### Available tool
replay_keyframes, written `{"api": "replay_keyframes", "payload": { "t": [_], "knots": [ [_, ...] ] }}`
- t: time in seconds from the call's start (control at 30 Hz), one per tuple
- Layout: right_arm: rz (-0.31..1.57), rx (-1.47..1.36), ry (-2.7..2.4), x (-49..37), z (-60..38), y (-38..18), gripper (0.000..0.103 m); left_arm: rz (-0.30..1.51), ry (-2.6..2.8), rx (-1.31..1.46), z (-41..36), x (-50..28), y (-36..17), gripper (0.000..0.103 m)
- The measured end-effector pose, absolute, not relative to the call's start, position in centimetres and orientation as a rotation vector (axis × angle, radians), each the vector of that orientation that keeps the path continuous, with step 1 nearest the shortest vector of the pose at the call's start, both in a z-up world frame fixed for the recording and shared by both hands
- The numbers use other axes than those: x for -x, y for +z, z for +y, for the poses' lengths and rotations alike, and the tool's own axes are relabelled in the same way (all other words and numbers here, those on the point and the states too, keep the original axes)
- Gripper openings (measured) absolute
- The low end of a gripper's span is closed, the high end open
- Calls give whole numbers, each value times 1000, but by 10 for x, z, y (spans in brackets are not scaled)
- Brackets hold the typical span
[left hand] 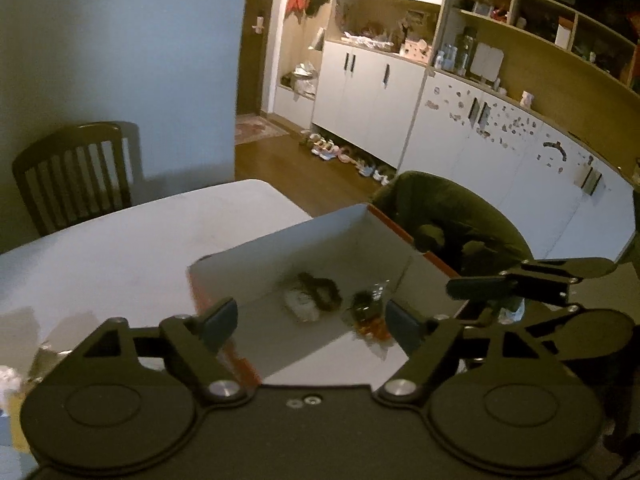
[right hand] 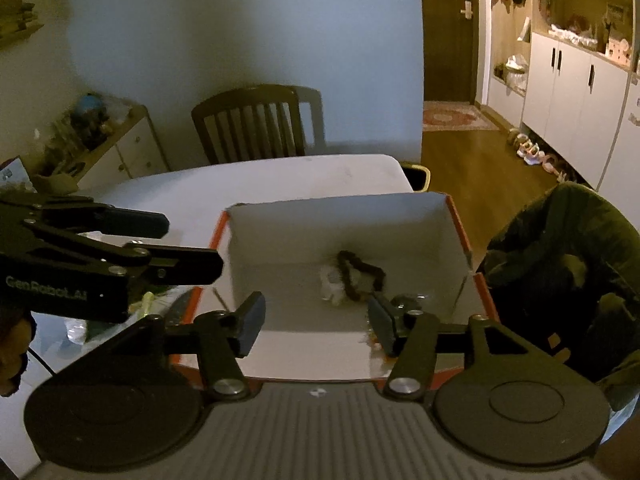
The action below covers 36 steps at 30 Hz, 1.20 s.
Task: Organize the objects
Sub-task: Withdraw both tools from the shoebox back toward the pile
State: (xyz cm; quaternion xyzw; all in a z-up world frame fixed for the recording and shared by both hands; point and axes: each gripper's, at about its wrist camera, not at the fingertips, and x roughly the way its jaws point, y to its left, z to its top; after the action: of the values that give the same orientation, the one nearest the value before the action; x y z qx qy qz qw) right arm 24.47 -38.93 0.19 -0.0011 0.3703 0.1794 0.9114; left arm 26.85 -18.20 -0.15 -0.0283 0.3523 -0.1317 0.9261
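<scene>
An open cardboard box with white inner walls and orange outer edges stands on the white table; it also shows in the left wrist view. Inside lie a dark scrunchie, a small white packet and, in the left wrist view, a small amber bottle. My left gripper is open and empty above the box's near left part; it also shows in the right wrist view. My right gripper is open and empty over the box's near edge.
A wooden chair stands at the table's far side. A chair draped with dark green cloth is right of the box. Small items, among them a dark knife-like thing, lie on the table left of the box. White cabinets line the far wall.
</scene>
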Motion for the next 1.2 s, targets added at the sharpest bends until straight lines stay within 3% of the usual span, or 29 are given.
{"api": "replay_keyframes", "payload": {
  "t": [0.57,0.87,1.2],
  "knots": [
    [669,5,393,-185,-308,21,77,644,-191,60,-93,-198,12,102],
    [641,-7,409,-164,-268,23,86,643,-156,97,-46,-178,6,102],
    [670,-14,420,-156,-223,11,87,609,-77,105,16,-163,-6,103]
  ]
}}
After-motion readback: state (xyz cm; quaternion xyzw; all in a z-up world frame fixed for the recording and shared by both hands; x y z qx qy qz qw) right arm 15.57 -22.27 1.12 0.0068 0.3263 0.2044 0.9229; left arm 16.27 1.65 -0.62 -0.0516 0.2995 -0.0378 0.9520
